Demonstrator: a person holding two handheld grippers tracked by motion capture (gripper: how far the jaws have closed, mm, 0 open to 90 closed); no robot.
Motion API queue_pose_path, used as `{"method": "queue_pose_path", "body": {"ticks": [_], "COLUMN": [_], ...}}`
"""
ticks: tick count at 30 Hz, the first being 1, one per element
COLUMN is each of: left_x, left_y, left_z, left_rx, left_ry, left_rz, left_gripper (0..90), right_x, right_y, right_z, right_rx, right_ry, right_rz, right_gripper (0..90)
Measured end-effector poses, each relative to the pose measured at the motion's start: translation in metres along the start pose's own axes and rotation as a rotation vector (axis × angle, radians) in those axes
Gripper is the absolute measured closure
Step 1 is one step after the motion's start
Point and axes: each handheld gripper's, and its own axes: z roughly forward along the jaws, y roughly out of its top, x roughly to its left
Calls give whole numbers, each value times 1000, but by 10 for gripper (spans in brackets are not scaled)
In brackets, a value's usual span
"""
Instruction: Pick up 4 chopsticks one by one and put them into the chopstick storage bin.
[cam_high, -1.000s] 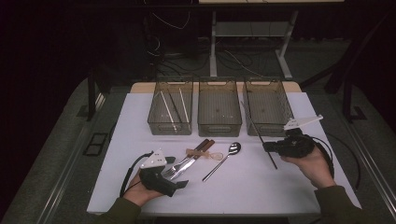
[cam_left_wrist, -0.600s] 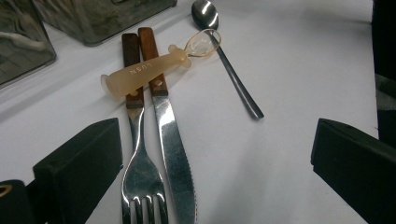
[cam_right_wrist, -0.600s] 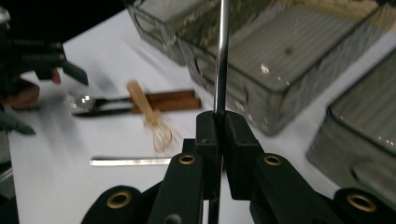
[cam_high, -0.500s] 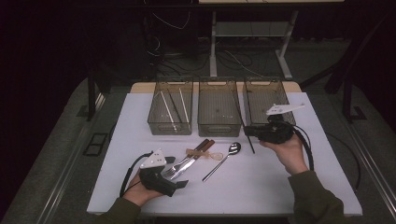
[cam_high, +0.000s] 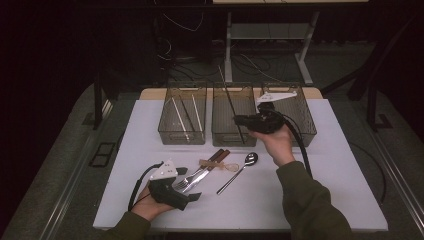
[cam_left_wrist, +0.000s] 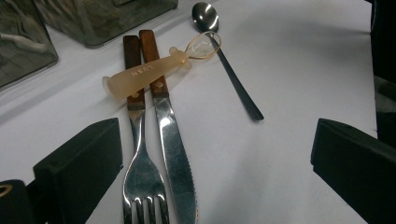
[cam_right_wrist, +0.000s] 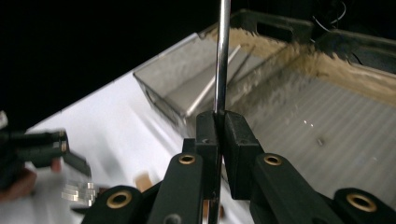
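Note:
My right gripper (cam_high: 239, 120) is shut on a thin dark metal stick (cam_high: 231, 102), which slants over the middle bin (cam_high: 222, 137). In the right gripper view the stick (cam_right_wrist: 222, 51) rises straight up from between the closed pads of the gripper (cam_right_wrist: 218, 126). At the table's front left, my left gripper (cam_high: 189, 184) rests open on the white table. Its jaws flank the tips of a fork (cam_left_wrist: 140, 172) and a knife (cam_left_wrist: 175, 154), both wooden-handled. Across those handles lies a translucent amber spoon (cam_left_wrist: 140, 77). A metal spoon (cam_left_wrist: 229, 65) lies just to the right.
Three clear mesh-patterned bins stand in a row at the back. The left bin (cam_high: 165, 131) holds several pale sticks; the right bin (cam_high: 309, 125) is beside my right hand. The white table (cam_high: 340, 175) has free room at the front right. A cable (cam_high: 300, 150) trails from the right gripper.
My right hand has carried the stick leftward and a little upward, from the table's right side to above the middle bin. The left gripper has stayed put.

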Motion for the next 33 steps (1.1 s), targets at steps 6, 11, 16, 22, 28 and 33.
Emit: {"method": "queue_pose_path", "body": {"ticks": [6,11,16,22,28,33], "left_x": [1,1,1,1,1,2], "left_y": [0,0,1,1,1,1], "left_z": [-1,-1,-2,-3,-3,-3], "left_rx": [-2,-8,-11,-16,-12,-15], "left_ry": [-1,-5,-6,-5,-9,-11], "left_rz": [3,2,1,0,0,6], "left_gripper": [9,9,9,9,9,9], "right_x": [7,11,15,16,17,16], "right_y": [21,38,48,52,47,37], "right_z": [27,51,78,110,139,158], "right_rx": [-17,-34,-43,-23,23,86], "right_ry": [0,-8,-16,-10,-28,-39], "right_rz": [2,12,13,32,48,72], "right_gripper": [852,852,852,852,852,852]}}
